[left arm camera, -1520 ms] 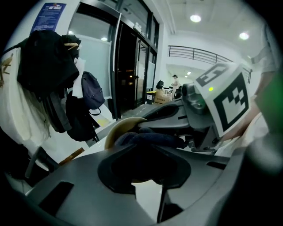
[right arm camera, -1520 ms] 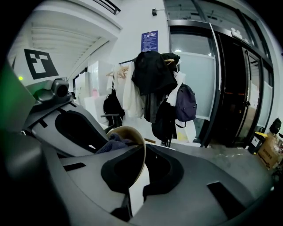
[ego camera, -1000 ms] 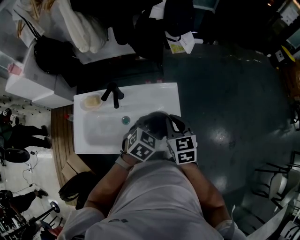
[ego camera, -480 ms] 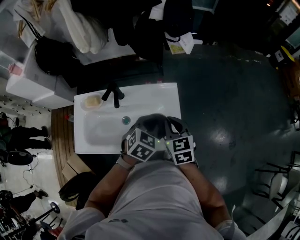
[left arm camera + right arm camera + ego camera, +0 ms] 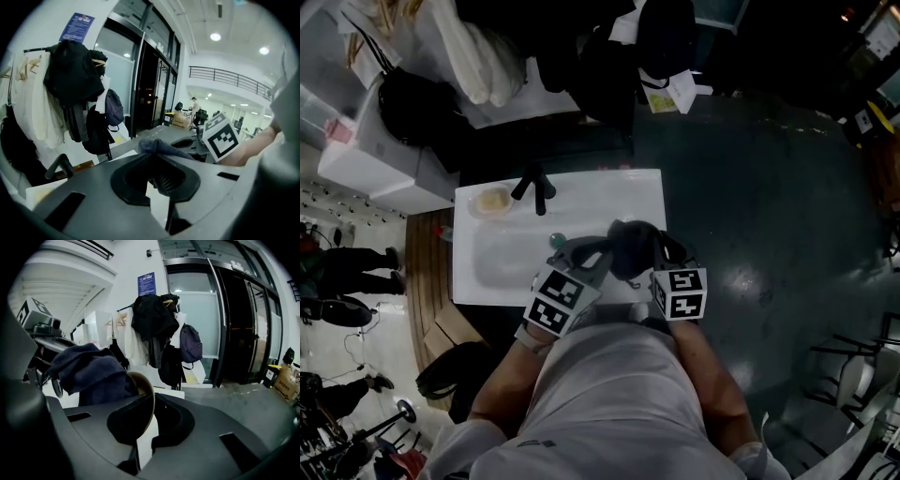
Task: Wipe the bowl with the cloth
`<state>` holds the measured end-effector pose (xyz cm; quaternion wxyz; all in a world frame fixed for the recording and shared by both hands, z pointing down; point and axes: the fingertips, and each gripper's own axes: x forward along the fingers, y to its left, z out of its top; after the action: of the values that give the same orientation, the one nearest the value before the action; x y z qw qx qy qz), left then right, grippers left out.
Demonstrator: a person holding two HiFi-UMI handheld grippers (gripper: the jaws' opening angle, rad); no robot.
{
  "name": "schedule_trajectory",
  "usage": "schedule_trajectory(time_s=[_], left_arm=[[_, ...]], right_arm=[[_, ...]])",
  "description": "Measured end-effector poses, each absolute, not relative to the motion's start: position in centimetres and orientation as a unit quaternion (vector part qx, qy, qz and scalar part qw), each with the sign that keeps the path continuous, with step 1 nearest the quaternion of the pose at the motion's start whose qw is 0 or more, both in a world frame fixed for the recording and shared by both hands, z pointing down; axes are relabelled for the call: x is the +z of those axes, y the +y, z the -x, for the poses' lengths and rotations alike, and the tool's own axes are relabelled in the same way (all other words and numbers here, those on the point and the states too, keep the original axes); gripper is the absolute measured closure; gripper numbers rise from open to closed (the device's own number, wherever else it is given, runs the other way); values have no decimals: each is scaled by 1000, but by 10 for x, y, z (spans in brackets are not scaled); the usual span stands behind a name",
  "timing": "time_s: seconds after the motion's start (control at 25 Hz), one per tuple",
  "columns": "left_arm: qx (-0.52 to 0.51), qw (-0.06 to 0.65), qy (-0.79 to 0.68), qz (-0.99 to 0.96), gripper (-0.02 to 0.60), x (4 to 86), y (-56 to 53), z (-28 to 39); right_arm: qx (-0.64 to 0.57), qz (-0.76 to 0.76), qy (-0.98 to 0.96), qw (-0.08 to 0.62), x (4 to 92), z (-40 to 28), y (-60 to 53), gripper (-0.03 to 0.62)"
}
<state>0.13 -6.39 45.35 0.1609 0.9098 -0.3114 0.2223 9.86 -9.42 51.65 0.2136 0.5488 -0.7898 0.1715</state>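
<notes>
Over the white sink [image 5: 502, 281] both grippers meet. My left gripper [image 5: 602, 253] is shut on a dark blue cloth [image 5: 630, 246]. In the left gripper view the cloth [image 5: 161, 146] bunches at the tips of the closed jaws [image 5: 156, 159]. My right gripper [image 5: 656, 251] is shut on the rim of a tan bowl [image 5: 144, 392], which stands on edge between its jaws [image 5: 149, 404]. The cloth [image 5: 89, 373] fills the bowl's hollow on the left. In the head view the cloth hides the bowl.
A black tap [image 5: 534, 187] and a yellowish lump [image 5: 494, 201] sit at the sink's back edge, with the drain [image 5: 554, 241] in the basin. Hanging coats and bags [image 5: 450, 56] lie beyond it. Dark floor [image 5: 769, 187] spreads to the right.
The left gripper's cube has drawn back toward the lower left and the right cube has shifted slightly right. The dark cloth now stands bunched up between them.
</notes>
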Motion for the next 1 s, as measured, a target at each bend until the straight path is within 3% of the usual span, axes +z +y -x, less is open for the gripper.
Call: schedule_trajectory(time_s=[0.52,1.0], left_arm=[[137,195,-466,-852,545,427,-103,119],[109,249,-491,-828,545,471,-106,133]], right_arm=[[216,-571,-778,147,508,-117,-103,563],[220,-540,-808,80,482,-90,-104,563]])
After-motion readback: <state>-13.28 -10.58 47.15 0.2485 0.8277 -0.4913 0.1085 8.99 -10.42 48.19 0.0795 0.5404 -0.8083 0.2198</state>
